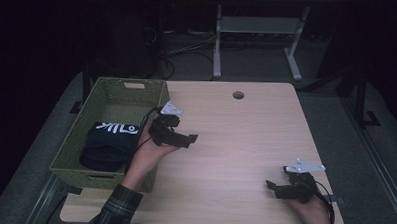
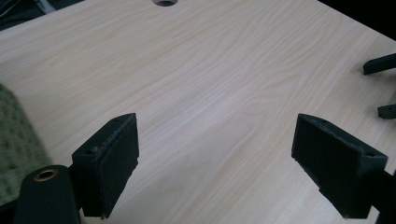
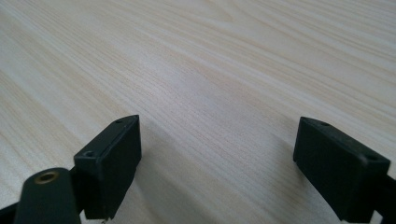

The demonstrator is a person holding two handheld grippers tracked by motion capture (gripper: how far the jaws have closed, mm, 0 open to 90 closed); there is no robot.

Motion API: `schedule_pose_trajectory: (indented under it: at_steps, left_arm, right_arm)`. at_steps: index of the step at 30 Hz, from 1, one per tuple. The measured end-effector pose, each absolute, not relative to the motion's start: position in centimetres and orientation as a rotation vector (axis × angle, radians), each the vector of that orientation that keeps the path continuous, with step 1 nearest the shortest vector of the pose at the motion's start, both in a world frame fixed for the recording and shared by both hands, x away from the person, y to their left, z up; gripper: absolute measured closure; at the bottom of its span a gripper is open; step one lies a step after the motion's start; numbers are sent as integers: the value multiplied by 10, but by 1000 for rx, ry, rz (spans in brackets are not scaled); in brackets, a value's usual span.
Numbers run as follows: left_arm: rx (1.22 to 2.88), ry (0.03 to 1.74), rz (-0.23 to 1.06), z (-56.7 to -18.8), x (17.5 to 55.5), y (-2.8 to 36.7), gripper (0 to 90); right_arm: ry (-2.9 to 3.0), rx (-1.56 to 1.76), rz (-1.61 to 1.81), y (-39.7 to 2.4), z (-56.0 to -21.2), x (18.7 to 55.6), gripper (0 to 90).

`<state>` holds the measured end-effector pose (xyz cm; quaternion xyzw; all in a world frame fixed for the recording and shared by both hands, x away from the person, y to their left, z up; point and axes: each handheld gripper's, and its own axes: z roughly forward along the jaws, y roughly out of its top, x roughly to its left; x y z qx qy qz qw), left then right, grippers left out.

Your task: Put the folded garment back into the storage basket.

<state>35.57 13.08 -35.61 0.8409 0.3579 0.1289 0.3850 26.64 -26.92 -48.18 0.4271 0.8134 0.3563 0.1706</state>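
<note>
A dark folded cloth with white lettering [image 1: 108, 143] lies inside the green woven basket [image 1: 78, 130] at the table's left. My left gripper [image 1: 191, 139] hovers just right of the basket, over the wooden table [image 1: 245, 138], jaws pointing right. In the left gripper view its jaws stand wide apart with bare wood between them [image 2: 217, 154]. My right gripper [image 1: 271, 188] rests low near the table's front right corner, jaws pointing left. The right gripper view shows its jaws spread with nothing between them [image 3: 217, 158].
A round cable hole [image 1: 238, 95] sits near the table's far edge. Beyond the table stand a white desk frame [image 1: 259, 29] and cables on the dark floor. The right gripper's fingertips [image 2: 380, 63] show at the left gripper view's right edge.
</note>
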Motion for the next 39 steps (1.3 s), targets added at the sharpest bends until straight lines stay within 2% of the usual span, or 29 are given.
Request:
schedule_pose_trajectory:
  at_steps: [8, 13, 30, 39]
  left_arm:
    - [2176, 869, 375, -384, 351, 100, 148]
    - [2180, 872, 357, -404, 353, 89, 148]
    - [2204, 833, 374, -465, 348, 68, 150]
    - [2223, 818, 365, -478, 347, 65, 150]
  right_arm:
    - [2311, 1214, 1011, -269, -482, 266, 150]
    - [2310, 1214, 1012, -269, -482, 266, 150]
    - [2310, 1214, 1013, -269, -482, 266, 150]
    - [2310, 1219, 1011, -269, -482, 266, 150]
